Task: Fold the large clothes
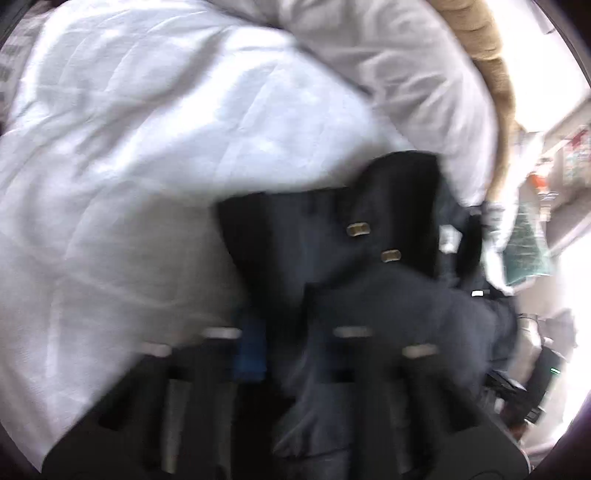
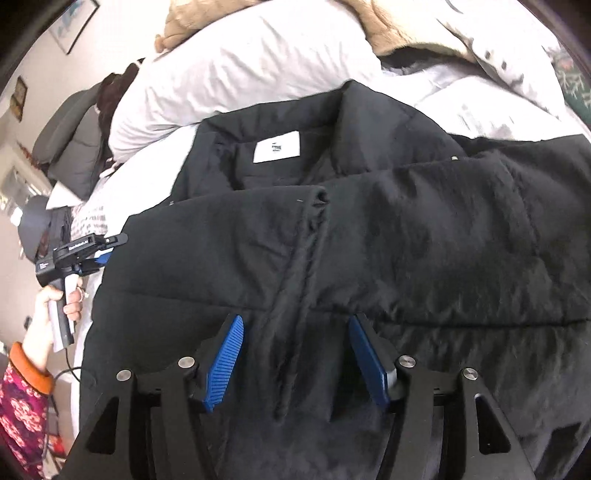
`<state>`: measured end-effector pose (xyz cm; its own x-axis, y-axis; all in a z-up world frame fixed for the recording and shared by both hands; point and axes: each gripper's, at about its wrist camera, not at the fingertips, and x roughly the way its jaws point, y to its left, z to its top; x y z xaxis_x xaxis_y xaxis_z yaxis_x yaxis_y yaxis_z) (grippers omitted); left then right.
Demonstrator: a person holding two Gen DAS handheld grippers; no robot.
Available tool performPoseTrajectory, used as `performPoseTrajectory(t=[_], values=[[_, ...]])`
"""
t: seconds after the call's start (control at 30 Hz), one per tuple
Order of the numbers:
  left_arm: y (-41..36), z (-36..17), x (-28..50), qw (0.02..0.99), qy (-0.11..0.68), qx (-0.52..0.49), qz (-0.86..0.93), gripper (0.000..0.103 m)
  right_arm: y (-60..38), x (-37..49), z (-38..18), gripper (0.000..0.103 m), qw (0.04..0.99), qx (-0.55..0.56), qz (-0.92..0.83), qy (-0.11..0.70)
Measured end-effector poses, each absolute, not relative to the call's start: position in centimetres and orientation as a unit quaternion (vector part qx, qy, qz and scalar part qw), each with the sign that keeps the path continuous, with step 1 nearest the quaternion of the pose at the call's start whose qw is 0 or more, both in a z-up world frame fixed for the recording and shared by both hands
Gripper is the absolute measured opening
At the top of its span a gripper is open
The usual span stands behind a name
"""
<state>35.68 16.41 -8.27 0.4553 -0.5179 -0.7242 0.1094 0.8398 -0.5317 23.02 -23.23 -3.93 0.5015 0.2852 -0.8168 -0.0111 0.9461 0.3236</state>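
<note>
Right wrist view: our right gripper [image 2: 293, 354] hovers wide open and empty over the black jacket [image 2: 369, 240] spread on the bed [image 2: 240, 66]. Our left gripper [image 1: 280, 354] seems clamped on dark fabric (blurred); we should lift evenly.

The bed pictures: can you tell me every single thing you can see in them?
Jacket: one, black, spread on the bed, collar away from the camera.
Label: one, white, inside the collar.
Snaps: two seen, brass, on a jacket flap.
Duvet: one, white, under the jacket.
Pillow: one, white, beyond the collar.
Fuzzy blanket: one, tan, by the pillow.
Left gripper: at the jacket's left edge; grip unclear.
Right gripper: jaws open above the jacket front.
</note>
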Motion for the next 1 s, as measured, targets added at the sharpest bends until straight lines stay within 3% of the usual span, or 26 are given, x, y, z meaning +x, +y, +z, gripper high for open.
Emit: performPoseTrajectory(t=[0.07,0.13,0.23,0.4,0.43,0.53,0.67,0.77,0.8,0.87,1.0], values=[[16.4,-7.2,33.8,0.864,0.413,-0.203,-0.202,0.014,-23.3,23.7,-4.9,0.062,0.853,0.146,0.089,0.493],[16.0,-8.4,33.4,0.880,0.413,-0.160,-0.173,0.017,-23.5,24.2,-5.4,0.063,0.854,0.151,0.091,0.490],[16.0,-9.2,33.1,0.883,0.428,-0.131,-0.140,0.041,-23.5,23.8,-5.3,0.067,0.854,0.170,0.092,0.482],[16.9,-4.7,29.3,0.904,0.397,-0.089,-0.135,0.042,-22.4,22.5,-3.1,0.067,0.868,0.113,0.065,0.479],[16.8,-3.7,27.7,0.908,0.387,-0.060,-0.151,0.041,-22.1,22.3,-2.5,0.067,0.873,0.100,0.060,0.473],[15.2,-3.6,25.5,0.897,0.397,-0.005,-0.196,0.014,-20.9,21.5,-0.7,0.067,0.887,0.075,0.059,0.451],[14.4,-9.0,24.3,0.854,0.483,0.043,-0.187,0.012,-18.8,21.6,-0.7,0.067,0.890,0.055,0.071,0.448],[15.6,-7.5,22.9,0.856,0.487,0.004,-0.170,0.012,-18.1,21.9,-2.7,0.066,0.874,0.033,0.045,0.482],[15.9,-6.8,22.6,0.855,0.490,-0.006,-0.168,0.015,-18.4,21.3,-2.7,0.066,0.872,0.029,0.041,0.486],[16.2,-5.2,21.1,0.853,0.494,-0.014,-0.165,0.045,-19.2,19.7,-1.4,0.067,0.876,0.024,0.050,0.478],[15.0,-2.2,17.3,0.875,0.450,0.017,-0.179,0.053,-21.3,16.6,1.2,0.068,0.882,0.035,0.029,0.469]])
